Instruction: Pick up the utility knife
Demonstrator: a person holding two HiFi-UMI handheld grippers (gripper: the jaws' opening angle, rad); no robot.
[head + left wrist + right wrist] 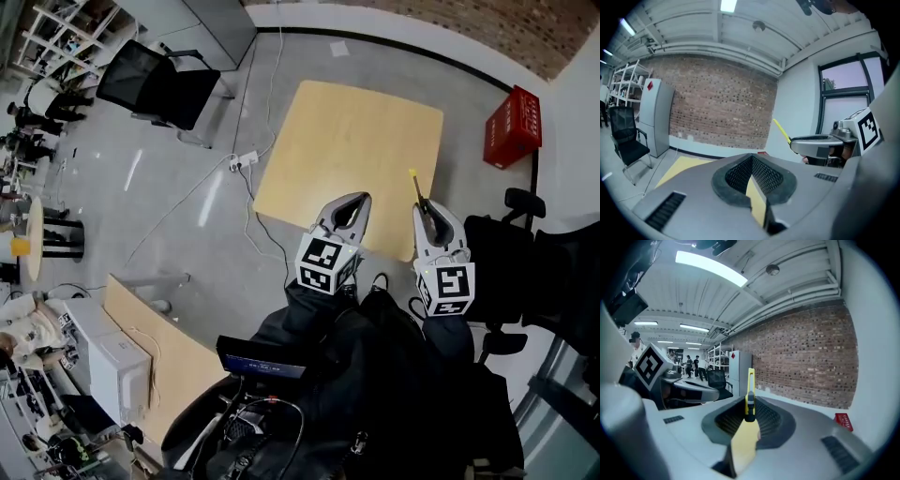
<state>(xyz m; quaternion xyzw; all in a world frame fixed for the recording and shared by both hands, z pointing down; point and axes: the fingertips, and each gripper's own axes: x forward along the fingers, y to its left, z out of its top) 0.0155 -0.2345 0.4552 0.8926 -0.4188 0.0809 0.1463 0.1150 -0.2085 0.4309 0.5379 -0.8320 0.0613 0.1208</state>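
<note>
Over the seated person's legs (375, 375), the right claw (424, 206) is seen clenched on the yellow utility knife (415, 185), which is held off the surface and juts forward above the near edge of the wooden counter (356, 141). In the right gripper view the knife (750, 389) is pinched only at its lower end by the claw's tips (749, 414), most of its length standing free beyond them. So shallow a hold is judged the chief hazard: a jolt or a slackened squeeze could let the handle pivot or slide out and drop onto the counter edge or the lap below. Whether a blade is extended cannot be told. The left claw (360, 199) is held just beside it, closed with nothing between its pads (740, 173); a careless swing of either claw could knock the knife loose. Farther off, a red crate (513, 127) and a black office chair (155, 89) are seen on the grey floor (187, 178), well apart from the work.
</note>
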